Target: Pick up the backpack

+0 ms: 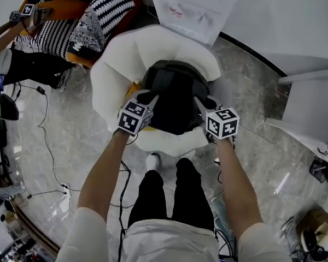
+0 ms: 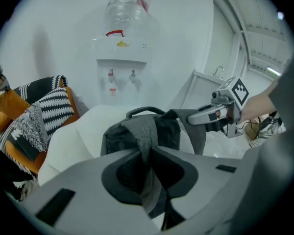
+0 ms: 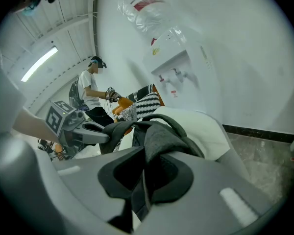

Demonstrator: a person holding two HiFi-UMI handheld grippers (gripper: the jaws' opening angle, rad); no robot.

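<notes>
Currently both tools are clamping onto a dark grey fabric backpack (image 1: 175, 94) that is sitting upright in the hollow of a white, rounded, padded armchair (image 1: 117, 64). Whether its base is resting on the seat cushion cannot be told.

The left gripper (image 1: 148, 98) is closing its jaws on a grey webbing shoulder strap (image 2: 144, 131); in its own view the strap is running down between the two dark pads, and they are pressing on it from both sides. The right gripper (image 1: 199, 102) is doing the same with the other shoulder strap (image 3: 159, 140), which is bunching up where the pads are pinching it. The two grippers are standing at opposite sides of the backpack's near face, each showing in the other's view.

The backpack's curved top carry handle (image 2: 144, 111) is arching free above the straps, touched by neither tool.

Behind the armchair a white water dispenser (image 1: 191, 7) is standing against the wall. To the picture's left, an orange sofa (image 1: 63, 7) is carrying black-and-white striped cushions (image 1: 112, 7), and a second person (image 3: 90, 94) is sitting there. Grey marbled floor tiles (image 1: 65, 162) are lying underfoot.
</notes>
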